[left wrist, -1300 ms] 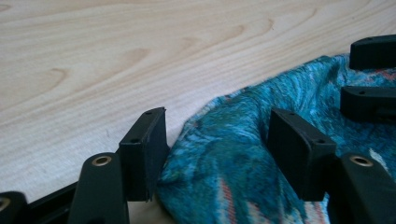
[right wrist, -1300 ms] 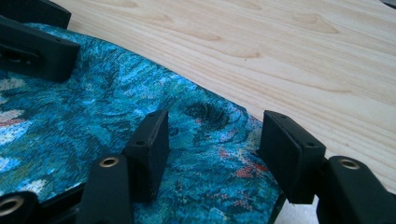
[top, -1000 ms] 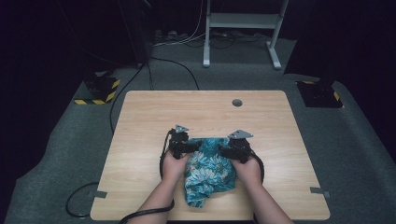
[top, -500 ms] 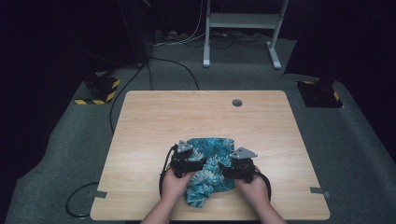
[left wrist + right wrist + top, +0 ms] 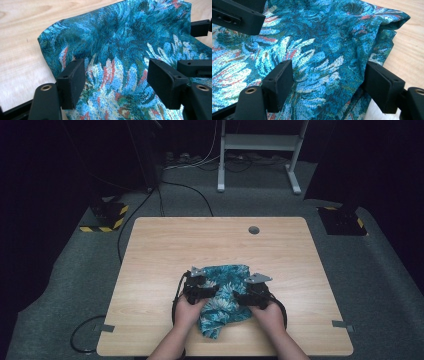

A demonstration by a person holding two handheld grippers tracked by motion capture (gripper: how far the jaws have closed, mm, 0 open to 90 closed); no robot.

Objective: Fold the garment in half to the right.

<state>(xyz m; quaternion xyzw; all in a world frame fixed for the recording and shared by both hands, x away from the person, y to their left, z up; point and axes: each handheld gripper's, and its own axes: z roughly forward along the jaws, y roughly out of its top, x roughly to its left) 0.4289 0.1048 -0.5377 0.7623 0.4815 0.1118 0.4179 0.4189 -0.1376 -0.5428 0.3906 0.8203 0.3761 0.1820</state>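
I hold one gripper in each hand over the teal floral cloth [image 5: 222, 295], which lies bunched near the front edge of the tabletop [image 5: 165, 250], one corner trailing toward me. My left gripper [image 5: 115, 80] has its jaws spread apart, fabric bulging up between the pads (whether the pads press on it I cannot tell). My right gripper [image 5: 328, 82] likewise straddles a raised fold, jaws apart; they have just been opening. In the high view both grippers sit on the cloth, left gripper [image 5: 200, 287] and right gripper [image 5: 252, 292] near each other.
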